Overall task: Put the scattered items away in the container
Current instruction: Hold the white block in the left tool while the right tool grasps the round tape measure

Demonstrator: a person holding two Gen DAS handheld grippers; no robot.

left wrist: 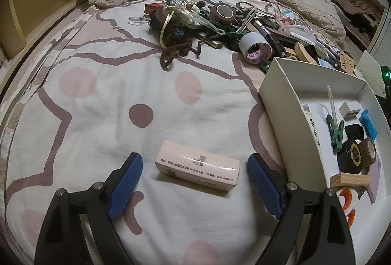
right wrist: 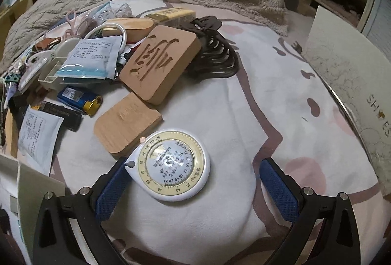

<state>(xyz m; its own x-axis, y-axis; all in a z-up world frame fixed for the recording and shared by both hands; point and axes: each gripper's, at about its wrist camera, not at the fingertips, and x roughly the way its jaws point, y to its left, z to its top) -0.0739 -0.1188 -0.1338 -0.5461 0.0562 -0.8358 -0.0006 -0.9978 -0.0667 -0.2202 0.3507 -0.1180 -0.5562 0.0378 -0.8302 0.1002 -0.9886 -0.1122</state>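
Right now I have the left claw (left wrist: pixel 194 168) spread wide over the bed sheet (left wrist: pixel 110 106), its blue pads on either side of a small pale carton (left wrist: pixel 197 170) with printed lines on its long face. Neither pad touches the carton; it lies flat on the sheet between them. Just to the right sits the white box (left wrist: pixel 281 98), already carrying a green clip (left wrist: pixel 335 129), a brown tape roll (left wrist: pixel 369 150), a black round tin (left wrist: pixel 350 158), a wooden block (left wrist: pixel 349 179) and a few other small pieces. Beyond the carton the heap of scattered items (left wrist: pixel 220 20) lies across the middle of the bed, a white tape roll (left wrist: pixel 254 47) at its near edge.

On my other side, the right claw (right wrist: pixel 194 173) is also wide. A round white measuring tape (right wrist: pixel 173 167) with a yellow dial ring lies between its pads; the left pad looks to be touching or just beside the tape's edge, the right pad well clear. A plain wooden block (right wrist: pixel 125 123) sits just behind the tape, and a carved wooden block (right wrist: pixel 161 62) behind that. A blue lighter (right wrist: pixel 79 98) lies to the left.
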